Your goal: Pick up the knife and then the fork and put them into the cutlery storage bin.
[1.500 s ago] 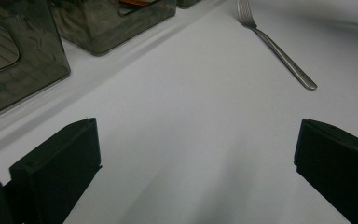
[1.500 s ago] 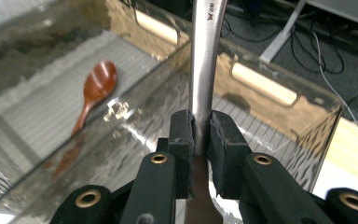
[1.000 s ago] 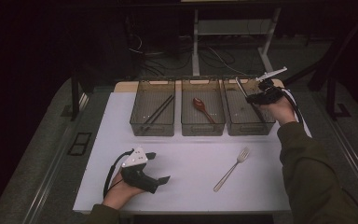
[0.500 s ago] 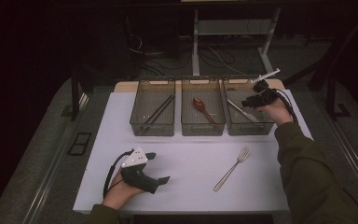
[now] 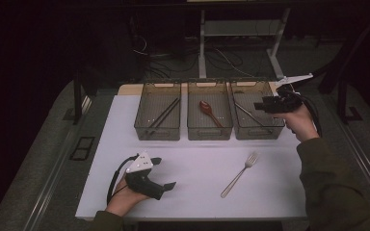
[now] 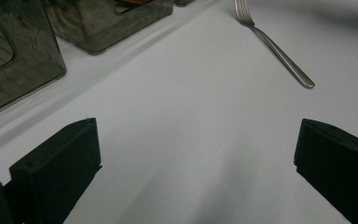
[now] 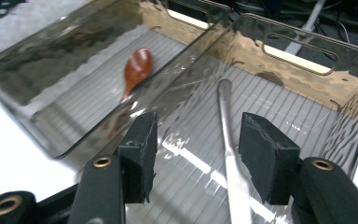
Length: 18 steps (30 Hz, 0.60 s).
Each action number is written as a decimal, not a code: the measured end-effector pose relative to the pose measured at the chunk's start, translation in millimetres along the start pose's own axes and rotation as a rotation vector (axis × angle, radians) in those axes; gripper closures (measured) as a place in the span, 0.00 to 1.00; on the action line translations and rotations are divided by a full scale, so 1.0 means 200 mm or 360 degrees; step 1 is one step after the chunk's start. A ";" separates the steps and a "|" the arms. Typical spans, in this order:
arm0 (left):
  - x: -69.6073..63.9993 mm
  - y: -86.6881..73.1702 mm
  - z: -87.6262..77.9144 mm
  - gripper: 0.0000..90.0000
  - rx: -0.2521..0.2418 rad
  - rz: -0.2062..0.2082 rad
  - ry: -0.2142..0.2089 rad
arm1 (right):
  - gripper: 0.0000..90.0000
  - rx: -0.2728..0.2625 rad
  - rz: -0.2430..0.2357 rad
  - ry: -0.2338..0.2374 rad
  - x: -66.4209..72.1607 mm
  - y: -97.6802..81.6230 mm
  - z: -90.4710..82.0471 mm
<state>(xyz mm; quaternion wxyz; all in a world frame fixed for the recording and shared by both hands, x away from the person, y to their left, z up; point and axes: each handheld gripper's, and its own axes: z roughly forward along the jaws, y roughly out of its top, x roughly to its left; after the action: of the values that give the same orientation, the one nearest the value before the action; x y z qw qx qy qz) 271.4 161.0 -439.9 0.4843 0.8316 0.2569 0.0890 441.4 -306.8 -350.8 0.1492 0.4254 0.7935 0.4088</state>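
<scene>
Three smoky clear bins stand in a row at the back of the white table (image 5: 192, 159). The right bin (image 5: 257, 132) holds a silver utensil (image 5: 245, 113), which lies flat on its ribbed floor (image 7: 226, 116). My right gripper (image 5: 259, 106) hovers over that bin's right rim. Its jaws have just been opening and are now open with nothing between them (image 7: 198, 135). A steel fork (image 5: 239, 174) lies on the table in front of the bins. My left gripper (image 5: 166, 172) rests open on the table at the front left, and the fork (image 6: 275, 44) lies ahead of it.
The middle bin (image 5: 209, 132) holds a brown spoon (image 5: 209, 111) and the left bin (image 5: 157, 132) holds dark chopsticks (image 5: 164, 114). Bare white surface lies between the bins and the table's front edge. Cables and a stand's legs (image 5: 202, 43) sit beyond the table.
The right gripper let go of the silver utensil into the right bin, opened its jaws, and drew back to the right and up. The left gripper stayed still.
</scene>
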 end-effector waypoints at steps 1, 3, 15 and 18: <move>0.00 0.00 0.00 0.00 0.0002 -0.0001 0.0000 | 0.51 -0.0015 -0.0004 0.0028 0.02 -0.01 -0.03; 0.00 0.00 0.00 0.00 0.0004 -0.0002 0.0001 | 0.51 -0.0025 -0.0004 0.0053 0.05 -0.04 -0.06; 0.00 0.00 0.00 0.00 -0.0002 -0.0016 0.0002 | 0.66 -0.0017 -0.0128 0.0134 0.24 -0.18 -0.15; 0.00 0.00 0.00 0.00 0.0005 -0.0011 0.0001 | 0.74 0.0006 -0.0141 0.0155 0.27 -0.23 -0.15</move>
<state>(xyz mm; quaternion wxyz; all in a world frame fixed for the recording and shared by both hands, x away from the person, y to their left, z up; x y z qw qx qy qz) 271.6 161.4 -440.2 0.4832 0.8314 0.2601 0.0872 366.4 -293.1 -361.2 0.1275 0.3698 0.8187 0.4205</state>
